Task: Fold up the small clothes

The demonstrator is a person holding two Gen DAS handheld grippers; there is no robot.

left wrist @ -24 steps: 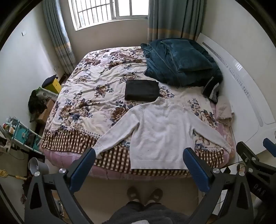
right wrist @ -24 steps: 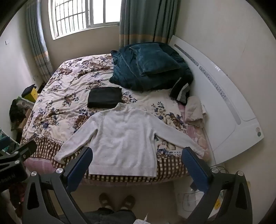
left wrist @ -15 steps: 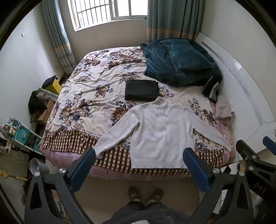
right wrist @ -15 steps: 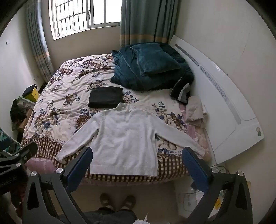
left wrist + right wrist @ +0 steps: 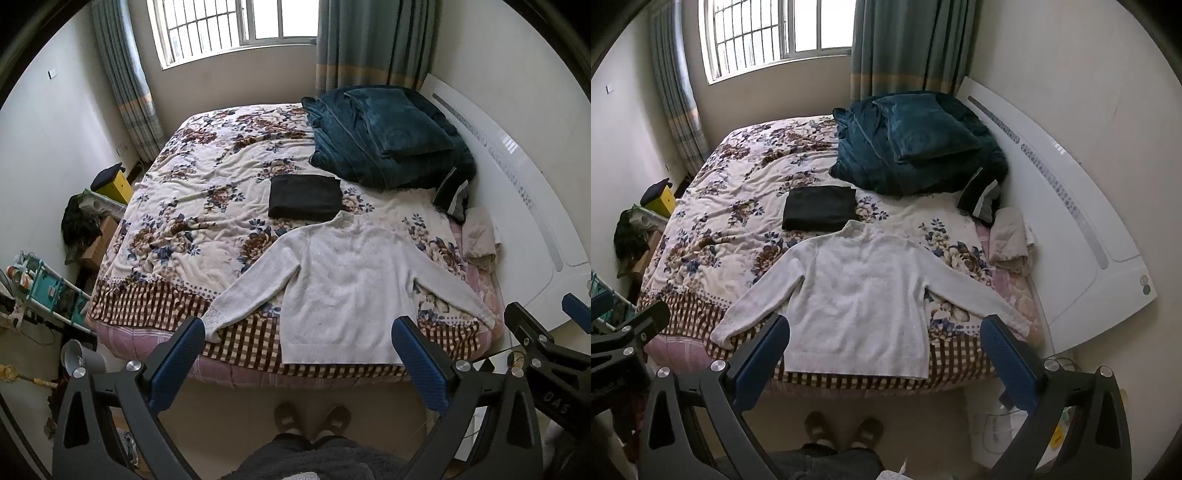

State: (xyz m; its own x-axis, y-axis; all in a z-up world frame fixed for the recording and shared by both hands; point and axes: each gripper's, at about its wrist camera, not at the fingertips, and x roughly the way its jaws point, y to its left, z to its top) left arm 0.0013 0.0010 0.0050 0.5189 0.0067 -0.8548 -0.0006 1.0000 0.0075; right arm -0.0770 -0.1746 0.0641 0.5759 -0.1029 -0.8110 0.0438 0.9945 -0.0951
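A white knit sweater (image 5: 347, 291) lies flat, front up, sleeves spread, at the near edge of the bed; it also shows in the right wrist view (image 5: 860, 295). A folded black garment (image 5: 304, 201) lies just beyond its collar, seen too in the right wrist view (image 5: 820, 212). My left gripper (image 5: 299, 336) is open and empty, held above the floor in front of the sweater's hem. My right gripper (image 5: 884, 332) is open and empty, at the same height to the right.
The bed (image 5: 207, 206) has a floral cover. A teal blanket pile (image 5: 384, 136) and a beige cloth (image 5: 478, 240) lie near the white headboard (image 5: 517, 184). Boxes and a shelf (image 5: 48, 291) crowd the left floor. My feet (image 5: 314, 417) stand by the bed.
Both grippers have drifted slightly; the view of the bed shifts a little. Nothing on the bed has moved.
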